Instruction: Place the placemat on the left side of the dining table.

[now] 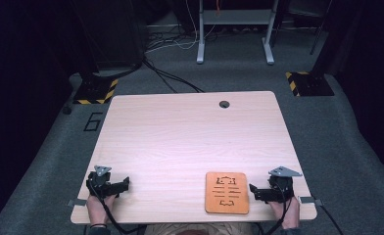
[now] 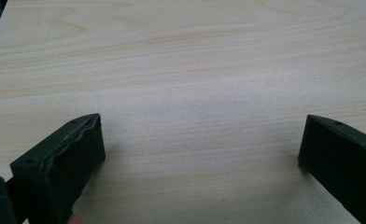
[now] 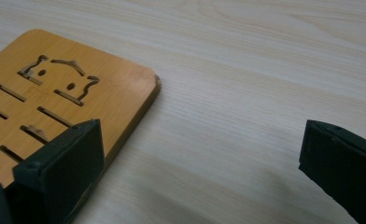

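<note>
Each hand carries a black gripper with two thick, blocky jaws. The left gripper (image 1: 126, 184) and the right gripper (image 1: 252, 190) each bear a grey three-cornered plate on top, and a black cable trails back from each along the forearm. In the gripper views the jaws look matt black with small screw holes near the tips, and the inner face of one left jaw is wavy. A dark band circles the left wrist (image 1: 97, 225).

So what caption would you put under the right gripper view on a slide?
Open right claw poised low over the pale wooden table, one jaw overlapping the orange slotted wooden board.
</note>
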`<state>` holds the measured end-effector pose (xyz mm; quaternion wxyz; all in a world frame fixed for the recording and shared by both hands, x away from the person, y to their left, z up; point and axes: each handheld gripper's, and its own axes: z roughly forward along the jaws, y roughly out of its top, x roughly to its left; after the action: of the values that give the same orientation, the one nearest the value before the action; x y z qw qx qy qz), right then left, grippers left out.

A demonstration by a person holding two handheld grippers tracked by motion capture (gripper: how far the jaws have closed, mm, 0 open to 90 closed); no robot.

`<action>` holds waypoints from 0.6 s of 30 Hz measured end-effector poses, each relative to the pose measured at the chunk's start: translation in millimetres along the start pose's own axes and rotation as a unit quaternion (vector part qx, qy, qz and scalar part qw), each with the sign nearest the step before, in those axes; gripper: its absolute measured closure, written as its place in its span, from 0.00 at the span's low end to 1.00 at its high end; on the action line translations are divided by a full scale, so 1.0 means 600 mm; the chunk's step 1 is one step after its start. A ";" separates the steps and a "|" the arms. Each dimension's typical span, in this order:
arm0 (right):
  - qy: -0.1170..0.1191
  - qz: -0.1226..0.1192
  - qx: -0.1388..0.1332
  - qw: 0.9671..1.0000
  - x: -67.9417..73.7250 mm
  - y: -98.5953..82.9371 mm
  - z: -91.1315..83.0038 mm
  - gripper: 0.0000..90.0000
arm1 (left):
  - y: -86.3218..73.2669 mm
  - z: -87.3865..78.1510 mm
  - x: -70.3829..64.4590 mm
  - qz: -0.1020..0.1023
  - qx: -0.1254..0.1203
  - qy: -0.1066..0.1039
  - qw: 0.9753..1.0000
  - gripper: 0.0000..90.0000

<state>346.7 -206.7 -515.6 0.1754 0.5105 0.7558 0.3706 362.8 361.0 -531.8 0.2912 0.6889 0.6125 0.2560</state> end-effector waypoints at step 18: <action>0.022 -0.036 0.028 0.999 0.040 0.011 0.036 0.00 | 0.000 0.000 0.000 0.000 0.000 0.000 1.000 0.00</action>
<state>354.8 -175.6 -522.0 0.1575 0.4792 0.7877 0.3536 362.8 361.0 -531.8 0.2912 0.6889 0.6125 0.2559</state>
